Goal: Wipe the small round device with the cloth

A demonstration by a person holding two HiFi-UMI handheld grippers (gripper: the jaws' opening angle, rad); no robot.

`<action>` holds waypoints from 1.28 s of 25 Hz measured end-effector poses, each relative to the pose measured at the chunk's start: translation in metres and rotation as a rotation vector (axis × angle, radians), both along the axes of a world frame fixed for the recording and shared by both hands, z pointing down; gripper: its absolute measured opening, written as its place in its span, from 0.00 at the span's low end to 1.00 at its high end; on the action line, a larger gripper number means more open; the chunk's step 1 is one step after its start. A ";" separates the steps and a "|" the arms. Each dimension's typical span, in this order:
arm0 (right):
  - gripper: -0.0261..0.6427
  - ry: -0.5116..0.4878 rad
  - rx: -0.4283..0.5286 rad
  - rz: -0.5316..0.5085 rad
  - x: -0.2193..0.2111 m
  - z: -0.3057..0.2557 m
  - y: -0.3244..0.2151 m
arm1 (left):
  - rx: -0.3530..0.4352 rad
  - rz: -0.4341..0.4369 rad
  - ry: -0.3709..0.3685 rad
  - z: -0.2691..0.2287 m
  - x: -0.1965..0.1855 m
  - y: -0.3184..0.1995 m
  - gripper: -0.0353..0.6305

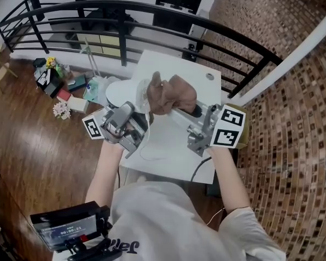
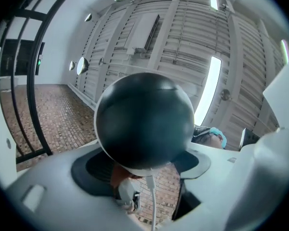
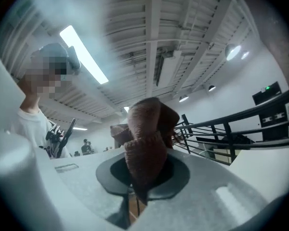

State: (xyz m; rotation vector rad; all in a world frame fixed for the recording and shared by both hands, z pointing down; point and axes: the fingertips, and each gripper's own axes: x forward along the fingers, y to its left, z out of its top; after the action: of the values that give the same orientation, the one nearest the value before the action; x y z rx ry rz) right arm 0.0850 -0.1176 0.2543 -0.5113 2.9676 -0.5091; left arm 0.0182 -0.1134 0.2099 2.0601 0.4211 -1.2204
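My left gripper (image 1: 136, 106) is shut on the small round device (image 1: 122, 91), raised above the white table. In the left gripper view the device (image 2: 144, 119) shows as a dark ball with a white rim, filling the space between the jaws of the left gripper (image 2: 143, 165). A thin white cable (image 2: 153, 201) hangs from it. My right gripper (image 1: 180, 109) is shut on a brown cloth (image 1: 171, 94), which bunches up beside the device and seems to touch its right side. In the right gripper view the cloth (image 3: 147, 138) stands pinched between the jaws of the right gripper (image 3: 143, 173).
The white table (image 1: 174, 145) lies below both grippers, with a small round fitting (image 1: 209, 76) near its far edge. A black railing (image 1: 152, 10) curves behind it. Boxes and flowers (image 1: 60, 88) clutter the wooden floor at left. Brick paving lies to the right.
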 end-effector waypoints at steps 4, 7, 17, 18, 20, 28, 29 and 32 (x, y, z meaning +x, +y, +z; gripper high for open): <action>0.08 -0.074 -0.012 0.090 0.008 -0.026 -0.030 | 0.037 -0.002 -0.080 0.007 0.015 0.007 0.63; 0.08 -0.097 0.046 0.083 -0.004 -0.053 -0.031 | 0.023 -0.016 -0.111 0.014 0.024 0.003 0.63; 0.08 -0.046 0.069 -0.061 -0.032 -0.031 0.023 | -0.089 -0.044 -0.011 0.005 0.008 -0.022 0.63; 0.08 -0.028 0.048 -0.044 -0.027 -0.019 0.020 | -0.088 -0.043 -0.002 0.004 0.005 -0.022 0.64; 0.08 0.024 0.008 0.025 -0.012 0.005 0.006 | -0.084 -0.052 0.003 0.003 0.000 -0.022 0.63; 0.08 -0.130 0.108 0.243 0.018 -0.057 -0.032 | -0.097 -0.143 -0.109 0.008 -0.001 -0.035 0.63; 0.08 -0.123 0.147 0.233 0.007 -0.066 -0.032 | -0.095 -0.153 -0.132 0.007 0.001 -0.037 0.63; 0.08 -0.070 0.205 0.176 -0.026 -0.069 -0.027 | -0.092 -0.172 -0.164 0.002 0.010 -0.041 0.63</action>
State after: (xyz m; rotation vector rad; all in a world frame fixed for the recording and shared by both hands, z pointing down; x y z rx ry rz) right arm 0.0593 -0.1446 0.1852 -0.7071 2.8291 -0.1987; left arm 0.0285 -0.1545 0.2114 2.1313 0.1114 -1.1348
